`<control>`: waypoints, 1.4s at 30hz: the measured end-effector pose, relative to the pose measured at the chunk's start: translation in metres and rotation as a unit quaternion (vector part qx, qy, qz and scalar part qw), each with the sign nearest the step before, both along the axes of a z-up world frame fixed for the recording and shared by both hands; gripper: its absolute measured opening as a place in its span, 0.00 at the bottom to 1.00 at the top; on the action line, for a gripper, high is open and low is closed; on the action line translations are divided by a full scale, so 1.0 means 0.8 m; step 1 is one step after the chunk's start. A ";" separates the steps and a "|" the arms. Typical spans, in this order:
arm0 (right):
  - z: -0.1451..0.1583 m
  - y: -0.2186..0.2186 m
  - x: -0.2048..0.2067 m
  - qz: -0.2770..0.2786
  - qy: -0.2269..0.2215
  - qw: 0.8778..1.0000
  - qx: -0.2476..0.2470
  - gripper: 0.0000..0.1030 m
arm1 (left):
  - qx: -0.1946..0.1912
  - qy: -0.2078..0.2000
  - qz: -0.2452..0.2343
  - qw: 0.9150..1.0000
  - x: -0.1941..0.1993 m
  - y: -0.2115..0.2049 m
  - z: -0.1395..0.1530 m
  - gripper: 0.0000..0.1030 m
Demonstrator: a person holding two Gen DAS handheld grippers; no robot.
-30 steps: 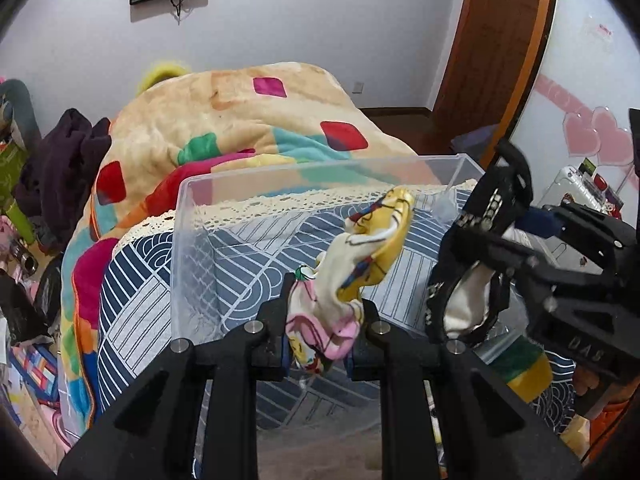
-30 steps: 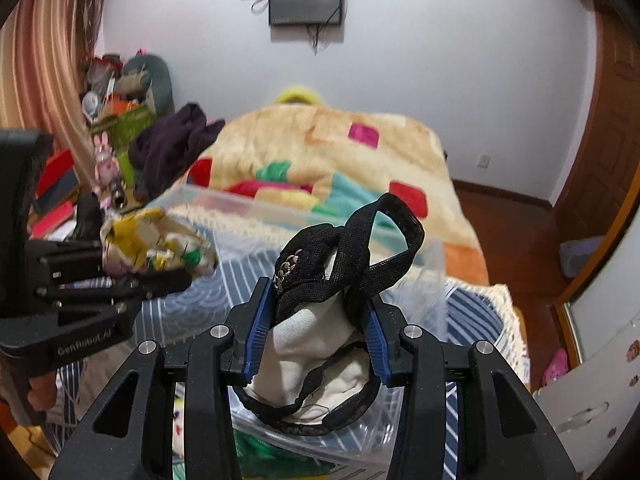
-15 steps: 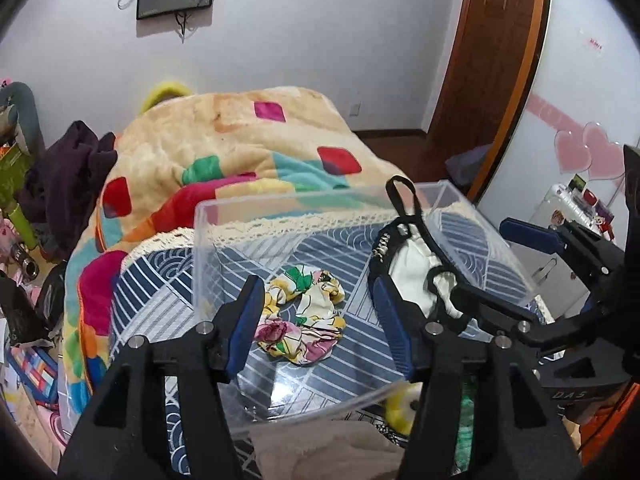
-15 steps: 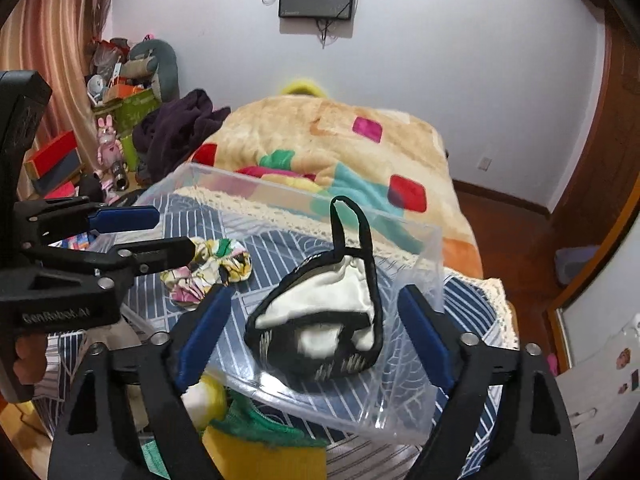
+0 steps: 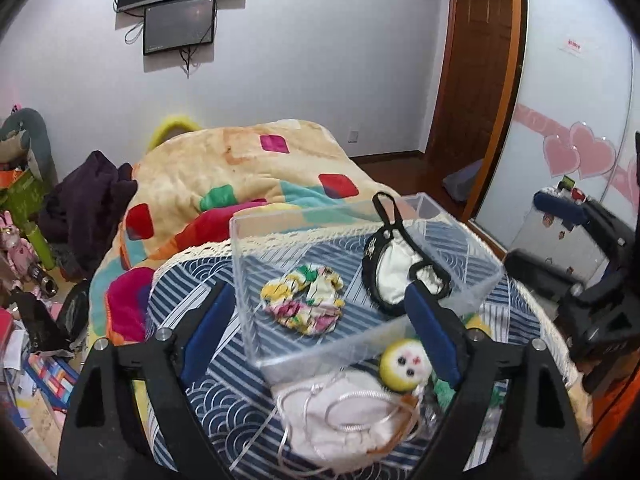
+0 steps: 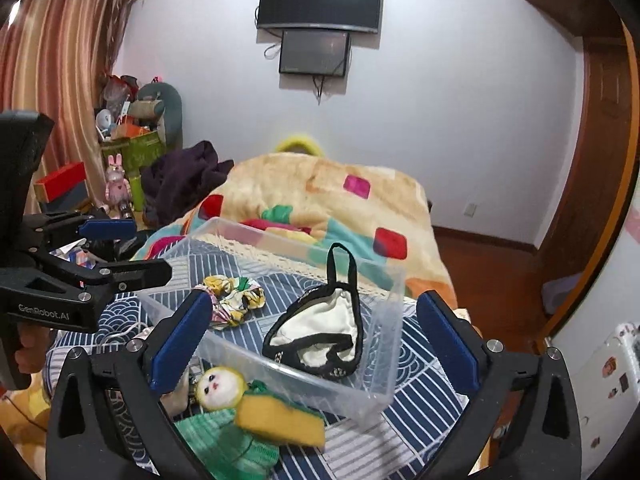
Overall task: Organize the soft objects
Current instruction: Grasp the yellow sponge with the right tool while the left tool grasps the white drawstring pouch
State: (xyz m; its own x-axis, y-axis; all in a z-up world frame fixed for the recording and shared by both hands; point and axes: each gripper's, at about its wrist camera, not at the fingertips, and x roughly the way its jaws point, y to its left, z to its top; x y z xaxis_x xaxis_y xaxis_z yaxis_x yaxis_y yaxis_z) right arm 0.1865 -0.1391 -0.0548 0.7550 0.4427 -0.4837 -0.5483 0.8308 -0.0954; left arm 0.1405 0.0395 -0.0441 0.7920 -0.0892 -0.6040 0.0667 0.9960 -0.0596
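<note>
Both claws opening, nothing btwn jaws: left claw, right claw. L→R in clear bin: floral scrunchie, black/white pouch. Doll outside bin, near side: light, floppy; grab body, not head.

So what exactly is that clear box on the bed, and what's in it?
The clear plastic bin is a shallow rectangular tub with see-through walls and no lid, sitting flat on the blue-and-white patterned cloth. Two soft things lie on its floor, apart: a floral scrunchie and a black-and-cream fabric piece whose strap loop stands up. A small doll lies outside, against its near wall.
</note>
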 end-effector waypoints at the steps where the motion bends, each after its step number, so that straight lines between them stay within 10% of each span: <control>1: -0.001 -0.004 -0.004 -0.001 -0.003 1.000 0.003 0.99 | 0.005 0.003 -0.002 1.000 -0.006 -0.003 -0.005 0.90; 23: -0.099 -0.016 -0.001 -0.015 0.120 0.993 0.016 0.89 | -0.026 0.102 0.006 0.994 -0.019 -0.010 -0.122 0.90; 30: -0.111 -0.012 -0.002 0.025 0.157 0.987 0.035 0.58 | -0.057 0.106 -0.019 0.993 -0.023 -0.013 -0.127 0.63; 42: -0.099 -0.014 -0.017 0.026 0.128 0.991 0.031 0.49 | -0.047 0.093 -0.028 0.994 -0.037 -0.016 -0.109 0.34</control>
